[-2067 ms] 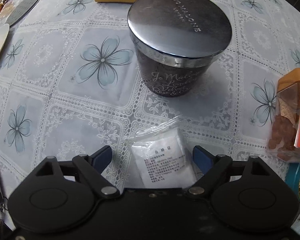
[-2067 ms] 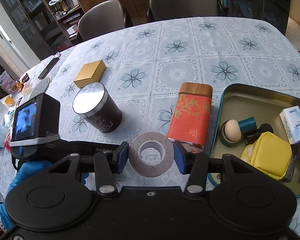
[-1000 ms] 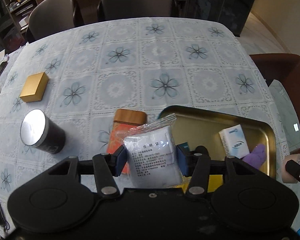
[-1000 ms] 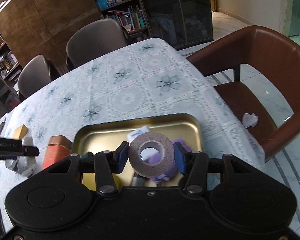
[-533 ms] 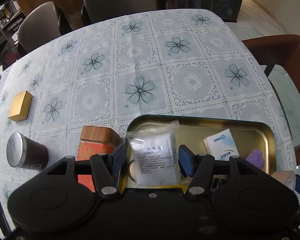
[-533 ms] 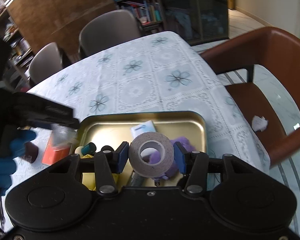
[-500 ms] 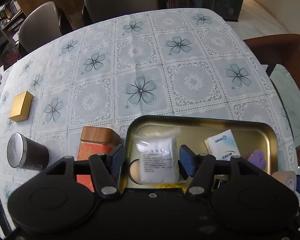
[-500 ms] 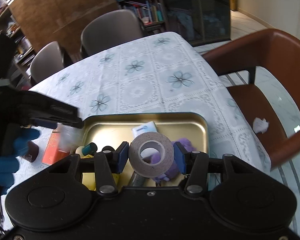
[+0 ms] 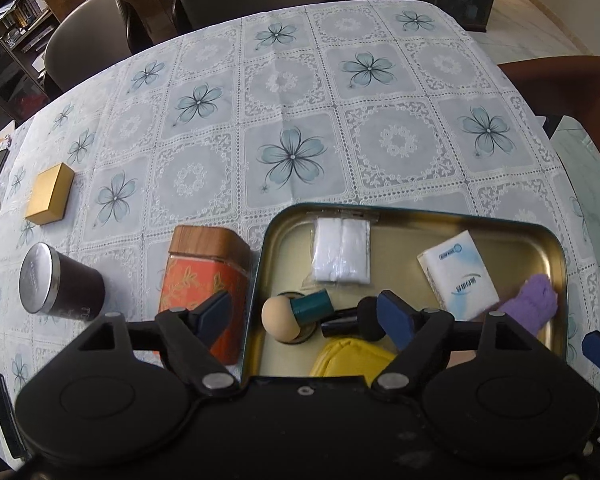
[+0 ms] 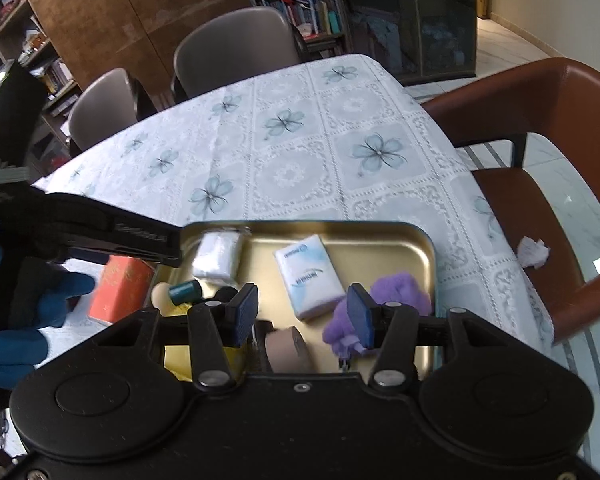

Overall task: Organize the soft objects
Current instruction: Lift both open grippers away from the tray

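Observation:
A gold metal tray (image 9: 556, 248) (image 10: 426, 248) sits on the flowered tablecloth. In it lie a white cotton packet (image 9: 342, 250) (image 10: 218, 258), a tissue pack (image 9: 458, 280) (image 10: 308, 276), a purple fuzzy item (image 9: 536, 300) (image 10: 396, 290), a yellow pouch (image 9: 348, 358) and a beige-headed sponge applicator (image 9: 282, 316). My left gripper (image 9: 304, 322) is open and empty above the tray's near left part. My right gripper (image 10: 302, 314) is open above the tray's near edge, with the beige tape roll (image 10: 286, 350) lying in the tray just below it.
An orange tin with a wooden lid (image 9: 204, 276) stands against the tray's left side. A dark candle jar (image 9: 56, 284) and a gold box (image 9: 50, 194) lie further left. A brown chair (image 10: 540, 160) stands at the table's right, grey chairs (image 10: 236, 48) at the back.
My left gripper opened and the white packet now lies in the tray's far left corner. My right gripper opened and the tape roll dropped into the tray.

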Tool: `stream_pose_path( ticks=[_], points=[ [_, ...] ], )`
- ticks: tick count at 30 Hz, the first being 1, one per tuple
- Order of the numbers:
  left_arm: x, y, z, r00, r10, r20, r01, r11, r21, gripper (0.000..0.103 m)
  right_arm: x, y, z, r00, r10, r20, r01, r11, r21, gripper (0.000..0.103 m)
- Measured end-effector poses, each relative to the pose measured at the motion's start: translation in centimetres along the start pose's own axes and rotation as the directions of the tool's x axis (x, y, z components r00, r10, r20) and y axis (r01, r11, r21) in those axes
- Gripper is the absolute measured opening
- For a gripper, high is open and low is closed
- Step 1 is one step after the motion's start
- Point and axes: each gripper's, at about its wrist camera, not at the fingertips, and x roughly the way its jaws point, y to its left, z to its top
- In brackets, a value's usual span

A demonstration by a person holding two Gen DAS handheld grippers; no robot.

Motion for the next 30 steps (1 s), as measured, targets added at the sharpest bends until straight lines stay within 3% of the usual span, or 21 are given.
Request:
stream_pose_path(
  ticks=[14, 30],
  points=[
    [-2.0, -0.1, -5.3, 0.999, -0.049, 0.011, 0.049, 0.999, 0.015, 0.081, -0.7, -0.7, -1.8, 0.991, -0.125, -0.051, 0.127, 0.991, 0.048, 0.05],
    [-3.0, 0.5, -8.1, 0.998, -0.062, 0.005, 0.062, 0.998, 0.0, 0.083, -1.3, 0.4, -3.0, 0.986, -0.154, -0.069, 0.156, 0.987, 0.029, 0.05]
  ],
)
